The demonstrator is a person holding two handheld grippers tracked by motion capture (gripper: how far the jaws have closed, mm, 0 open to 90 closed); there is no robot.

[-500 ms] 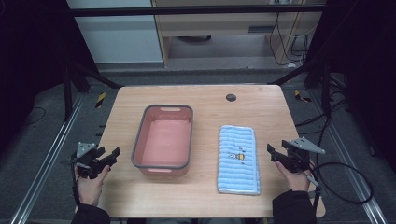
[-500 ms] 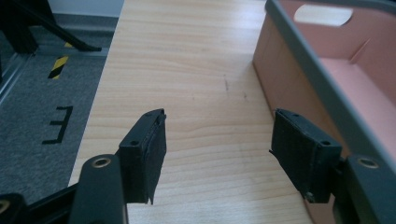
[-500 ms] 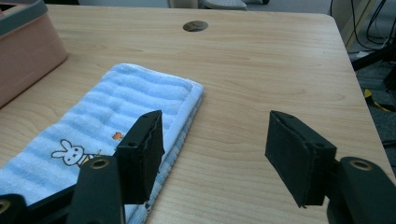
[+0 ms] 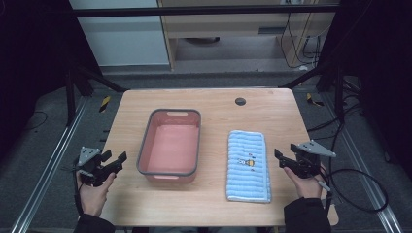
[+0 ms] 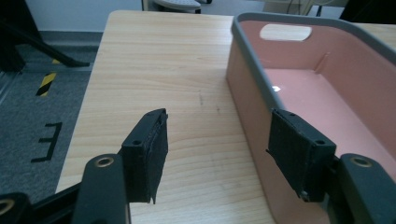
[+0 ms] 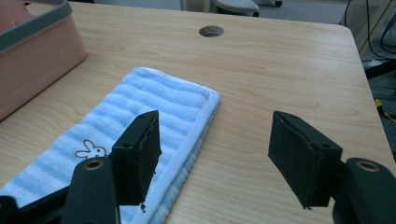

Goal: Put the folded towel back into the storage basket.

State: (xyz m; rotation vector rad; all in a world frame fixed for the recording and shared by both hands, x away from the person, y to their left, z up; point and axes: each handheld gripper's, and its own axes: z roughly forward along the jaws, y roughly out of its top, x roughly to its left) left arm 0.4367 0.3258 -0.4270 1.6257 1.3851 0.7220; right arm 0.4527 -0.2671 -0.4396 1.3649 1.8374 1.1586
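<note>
- High view: the person is holding the left gripper (image 4: 112,162) just off the table's (image 4: 214,204) left edge, beside the pink bin (image 4: 170,145), and the right gripper (image 4: 281,156) over the right edge, just beside the folded blue towel (image 4: 248,165). Both are hovering with jaws spread and nothing between them. My reading: each hand is waiting next to the item it is about to handle, towel probably destined for the bin. The towel is lying flat right of the bin, reaching close to the near edge. Dark floor, metal rails and loose cables are surrounding the table.
- Left gripper view: the jaws are standing wide apart, pointing along the bin's (image 5: 252,70) near long wall; pale wood grain is running beneath.
- Right gripper view: parted jaws are straddling the towel's (image 6: 154,105) white-hemmed long edge, not touching it; a cable hole (image 6: 211,31) is sitting toward the far edge.
</note>
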